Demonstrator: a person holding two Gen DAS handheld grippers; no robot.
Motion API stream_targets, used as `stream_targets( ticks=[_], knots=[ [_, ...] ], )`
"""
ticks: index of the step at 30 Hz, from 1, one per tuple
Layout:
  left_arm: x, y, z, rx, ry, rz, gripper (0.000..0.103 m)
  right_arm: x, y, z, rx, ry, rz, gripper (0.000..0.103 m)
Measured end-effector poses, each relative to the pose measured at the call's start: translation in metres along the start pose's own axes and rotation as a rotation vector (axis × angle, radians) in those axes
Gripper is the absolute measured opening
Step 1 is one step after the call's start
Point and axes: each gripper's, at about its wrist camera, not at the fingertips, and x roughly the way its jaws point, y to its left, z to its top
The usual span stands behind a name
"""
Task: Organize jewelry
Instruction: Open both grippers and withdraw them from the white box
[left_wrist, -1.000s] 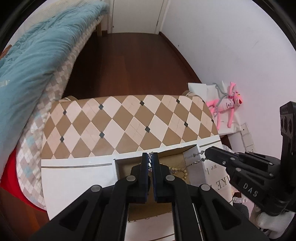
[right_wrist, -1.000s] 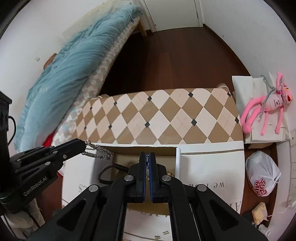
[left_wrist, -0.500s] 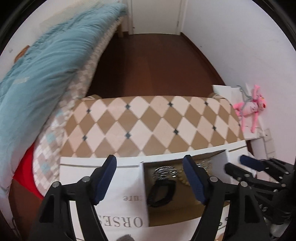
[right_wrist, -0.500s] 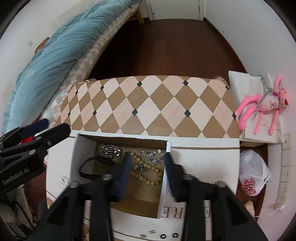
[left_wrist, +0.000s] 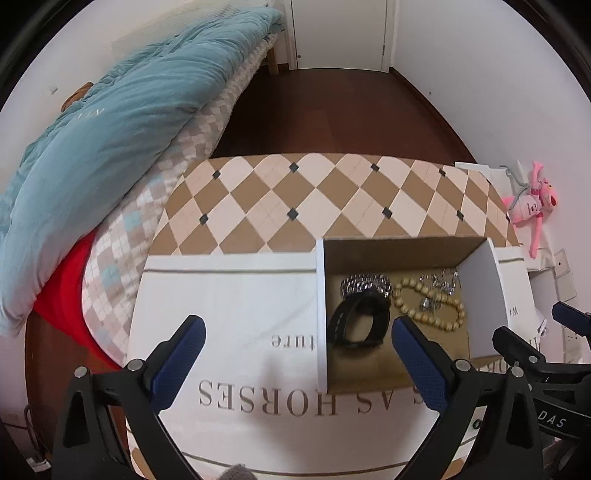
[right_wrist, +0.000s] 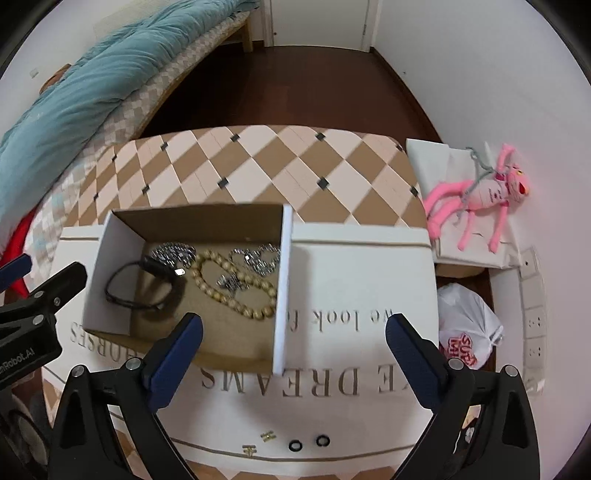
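An open cardboard box (left_wrist: 476, 291) (right_wrist: 110, 273) stands on a white printed cloth. In it lie a black band (left_wrist: 360, 325) (right_wrist: 140, 284), a silver chain (left_wrist: 364, 284) (right_wrist: 173, 253), a beige bead necklace (left_wrist: 428, 302) (right_wrist: 236, 288) and silver heart pieces (right_wrist: 258, 258). My left gripper (left_wrist: 295, 328) is open and empty, near and left of the box. My right gripper (right_wrist: 293, 326) is open and empty over the box's right wall. Small gold clasps (right_wrist: 267, 435) and two black rings (right_wrist: 308, 443) lie on the cloth near me.
The cloth (left_wrist: 229, 314) lies on a diamond-patterned table (left_wrist: 314, 199) (right_wrist: 277, 162). A bed with a teal duvet (left_wrist: 110, 122) is at the left. A pink plush toy (right_wrist: 480, 195) and a white plastic bag (right_wrist: 465, 328) lie at the right by the wall.
Both grippers were shut, holding the silver chain stretched between them over the box. They opened, the chain dropped into the box, and both pulled back and up.
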Motion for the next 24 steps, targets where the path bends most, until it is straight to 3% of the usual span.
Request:
stream_targets(
  ticks=[10,24],
  knots=[
    [-0.028,-0.001,-0.02,-0.024,-0.037,-0.024,0.103,-0.022,0.002,-0.02,0.02,-0.048,-0.009,0.102],
    [-0.117,-0.002,-0.043,-0.023,-0.179,-0.043,0.103,-0.117,-0.008,-0.053,0.054,-0.222,-0.007,0.102]
  ],
)
